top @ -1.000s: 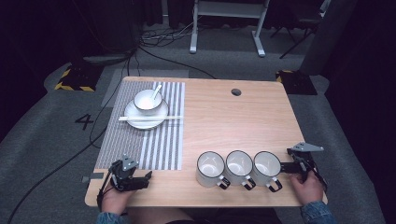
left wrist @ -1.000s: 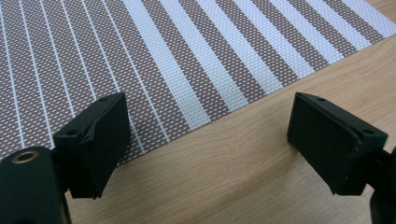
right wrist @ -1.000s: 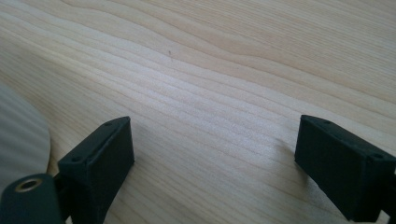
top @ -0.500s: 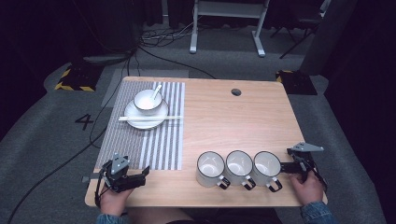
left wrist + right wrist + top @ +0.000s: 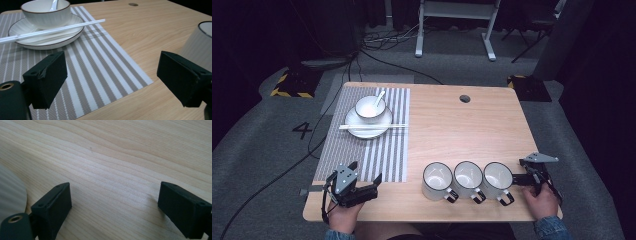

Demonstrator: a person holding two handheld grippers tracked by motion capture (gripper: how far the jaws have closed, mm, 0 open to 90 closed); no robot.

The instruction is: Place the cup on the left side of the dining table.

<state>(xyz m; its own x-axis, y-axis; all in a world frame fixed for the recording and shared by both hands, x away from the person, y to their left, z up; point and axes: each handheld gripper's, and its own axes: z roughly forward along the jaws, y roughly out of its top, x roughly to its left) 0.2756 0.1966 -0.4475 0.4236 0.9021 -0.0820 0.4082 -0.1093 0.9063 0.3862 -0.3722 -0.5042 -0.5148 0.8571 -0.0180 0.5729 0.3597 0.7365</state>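
Since 1 s ago the left gripper (image 5: pixel 362 188) has been shifted slightly toward the table's near-left edge, w/ its jaws swung to point right; mugs and place setting are unmoved, and the right gripper (image 5: pixel 524 179) is seen where it was.

Left gripper's black, blocky jaws are held spread w/ nothing between them, over the near corner of the striped placemat (image 5: pixel 362 145), a woven grey-and-white mat w/ a fine mesh texture. In the left gripper view the mat's corner is seen ending on bare wood, w/ a mug's pale ribbed-looking side at the right edge.

Right gripper's jaws are likewise spread and empty, low over the light wood-grain table (image 5: pixel 462 130) at the near-right edge, just beside the rightmost mug (image 5: pixel 498 181).

Three white round mugs w/ dark rims are lined up touching along the near edge: left mug (image 5: pixel 438 181), middle mug (image 5: pixel 468 179), then the rightmost; handles are turned toward the person.

At the mat's far end a white dark-rimmed bowl (image 5: pixel 370 107) w/ a spoon (image 5: pixel 378 96) in it is set on a shallow plate (image 5: pixel 368 125); white chopsticks (image 5: pixel 372 126) are laid across the plate's near rim. A round cable hole (image 5: pixel 465 98) is cut near the table's far edge. Cables (image 5: pixel 382 50) are trailed over the grey carpet beyond.
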